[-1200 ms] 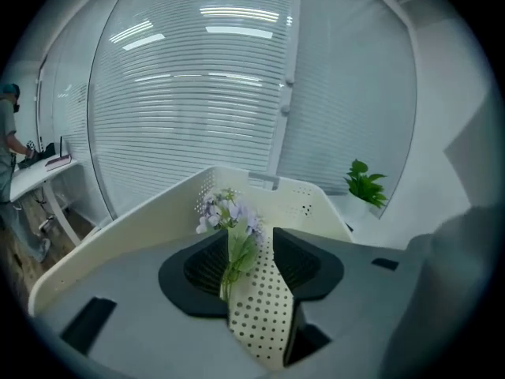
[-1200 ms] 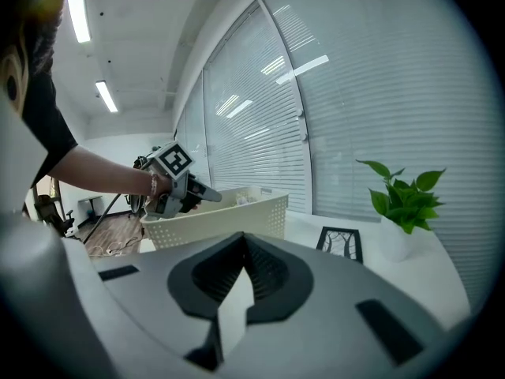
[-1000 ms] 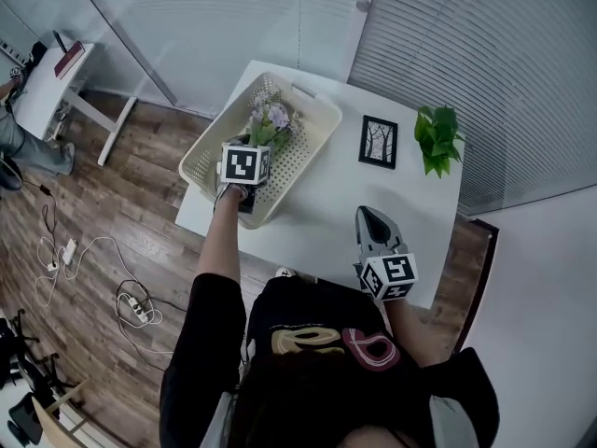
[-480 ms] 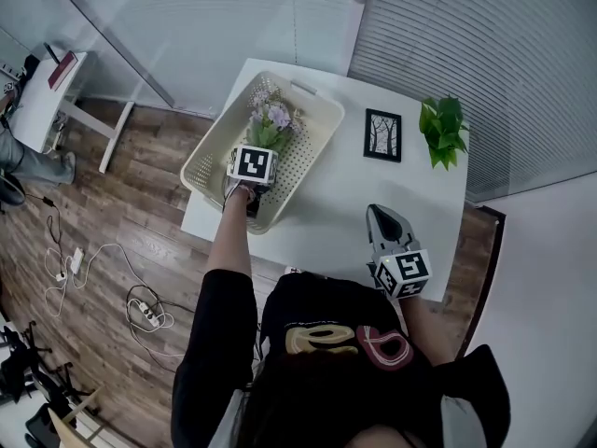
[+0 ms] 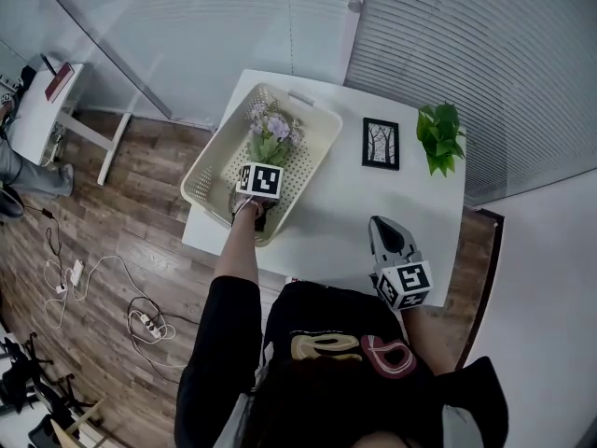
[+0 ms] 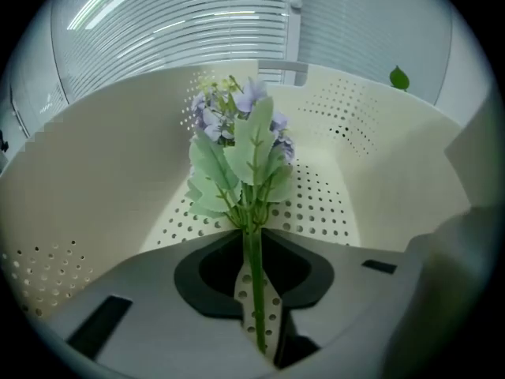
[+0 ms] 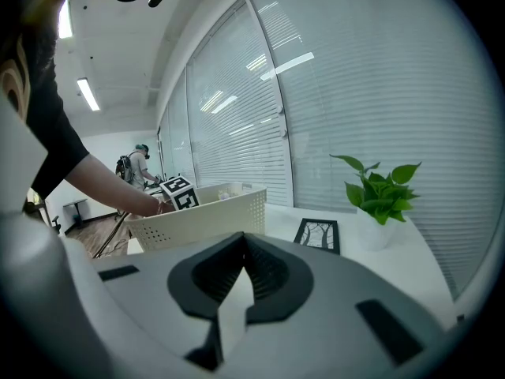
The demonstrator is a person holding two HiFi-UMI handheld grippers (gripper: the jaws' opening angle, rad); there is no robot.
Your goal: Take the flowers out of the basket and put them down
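The flowers [image 6: 237, 144] lie in the basket [image 5: 210, 171], heads toward its far wall. Only the left gripper view shows the grasp. The left gripper [image 6: 254, 242] is closing on the green stem, which runs between its jaws with a sliver of perforated basket floor showing beside it. In the head view the marker cube hides this. That view shows the basket at the left end of the table [image 5: 345, 203], with a frame [image 5: 380, 144] and a plant [image 5: 438, 138] well apart. The right gripper [image 5: 380, 224] hangs over the near edge, clenched and empty.
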